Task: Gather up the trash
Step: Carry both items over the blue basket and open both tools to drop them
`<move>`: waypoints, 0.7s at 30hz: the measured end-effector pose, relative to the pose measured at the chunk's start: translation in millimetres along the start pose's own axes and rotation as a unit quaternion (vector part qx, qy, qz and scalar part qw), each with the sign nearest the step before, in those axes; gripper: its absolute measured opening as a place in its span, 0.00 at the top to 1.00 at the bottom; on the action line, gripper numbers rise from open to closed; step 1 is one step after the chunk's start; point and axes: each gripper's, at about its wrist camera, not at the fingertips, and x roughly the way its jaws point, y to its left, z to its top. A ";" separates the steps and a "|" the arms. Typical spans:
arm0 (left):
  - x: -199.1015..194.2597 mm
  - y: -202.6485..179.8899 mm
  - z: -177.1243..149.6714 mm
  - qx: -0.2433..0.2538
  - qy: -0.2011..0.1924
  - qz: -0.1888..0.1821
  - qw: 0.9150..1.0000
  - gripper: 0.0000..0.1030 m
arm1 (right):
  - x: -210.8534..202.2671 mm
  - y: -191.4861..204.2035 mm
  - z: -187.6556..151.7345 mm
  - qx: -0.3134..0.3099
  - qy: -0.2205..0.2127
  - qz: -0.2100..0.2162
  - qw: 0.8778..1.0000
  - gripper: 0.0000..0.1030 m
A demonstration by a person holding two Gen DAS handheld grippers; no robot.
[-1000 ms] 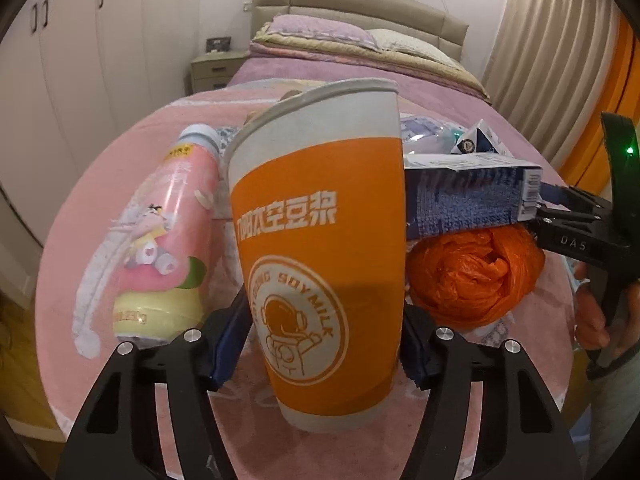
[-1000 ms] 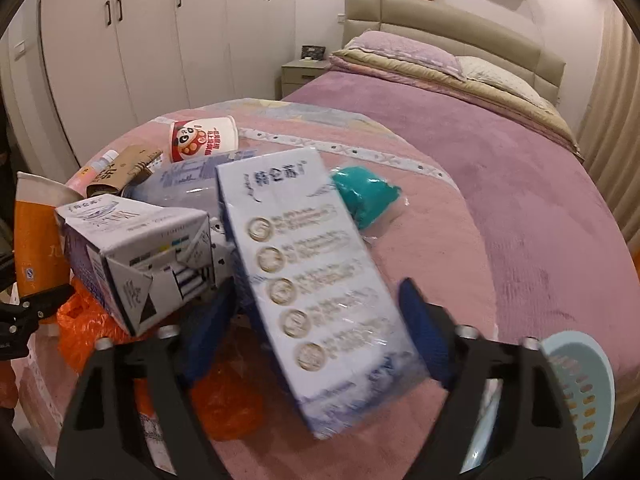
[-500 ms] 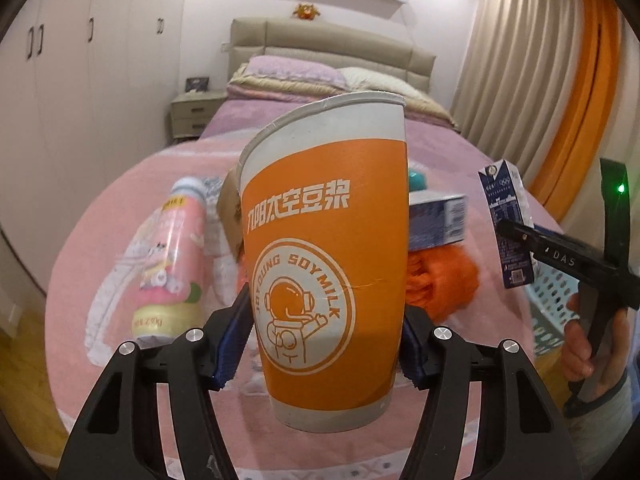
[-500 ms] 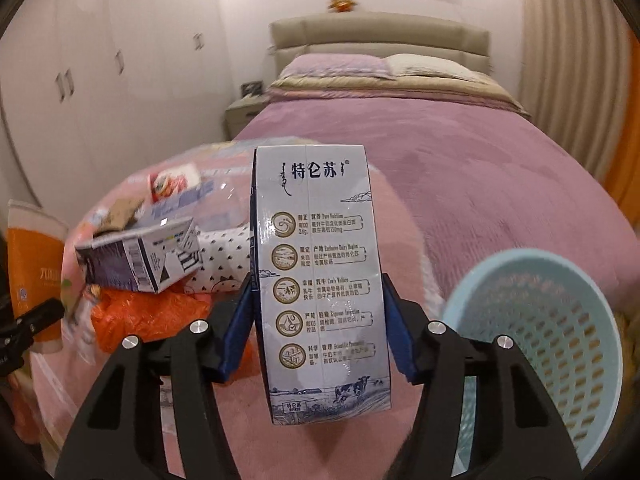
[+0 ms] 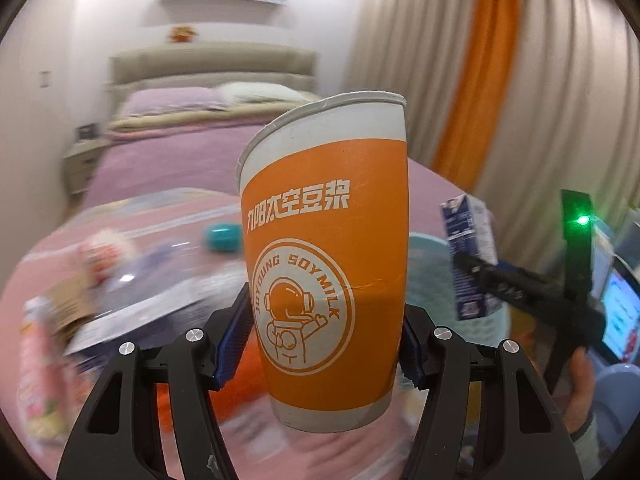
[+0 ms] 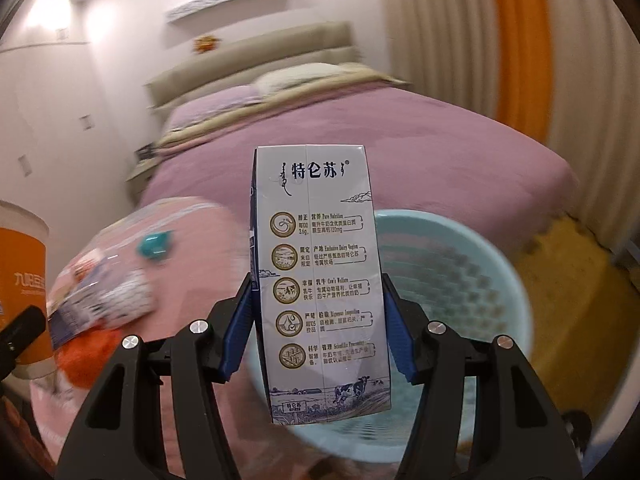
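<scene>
Behind everything, a purple-covered bed (image 6: pixel 360 128). Below the right gripper (image 6: pixel 316 332), a pale blue basket (image 6: pixel 460 280). Clamped upright in the left gripper (image 5: pixel 322 344), an orange soy-milk cup (image 5: pixel 324 264). Pinched upright over the basket between the right pads, a milk carton (image 6: pixel 320 280).

I read "JOYOUNG SOYMILK" in a white ring around an astronaut figure on the orange paper cup (image 5: pixel 326 264), with white Chinese characters "九阳太空豆浆" above it. The white milk carton (image 6: pixel 320 280) carries "特仑苏" at its top, then five round icons with small captions, including "Pure Nutrition"; the finer print is not legible.
</scene>
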 end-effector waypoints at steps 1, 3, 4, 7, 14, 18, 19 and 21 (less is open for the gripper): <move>13.5 -12.3 4.7 0.008 0.008 -0.016 1.000 0.41 | 1.7 -8.7 0.2 0.007 0.003 -0.012 1.000 0.46; 41.0 -33.7 8.9 0.020 0.029 -0.040 0.999 0.41 | 7.3 -27.4 -0.8 0.022 0.016 -0.039 0.999 0.46; 51.1 -38.3 9.3 0.023 0.040 -0.050 0.998 0.41 | 11.4 -33.3 -2.2 0.027 0.024 -0.049 0.998 0.46; 89.9 -60.4 5.8 0.037 0.077 -0.068 0.994 0.41 | 26.0 -57.4 -8.6 0.045 0.056 -0.072 0.995 0.46; 159.9 -93.5 -9.0 0.057 0.146 -0.092 0.983 0.40 | 47.4 -83.3 -20.8 0.053 0.097 -0.105 0.988 0.44; 157.3 -97.4 -8.1 0.071 0.135 -0.086 0.985 0.23 | 47.9 -86.1 -20.7 0.063 0.107 -0.105 0.987 0.40; 153.8 -94.9 -8.5 0.070 0.133 -0.088 0.985 0.23 | 48.7 -88.3 -19.1 0.066 0.106 -0.103 0.987 0.39; 145.1 -86.1 -6.5 0.067 0.127 -0.092 0.985 0.23 | 45.3 -90.1 -19.7 0.071 0.103 -0.099 0.987 0.39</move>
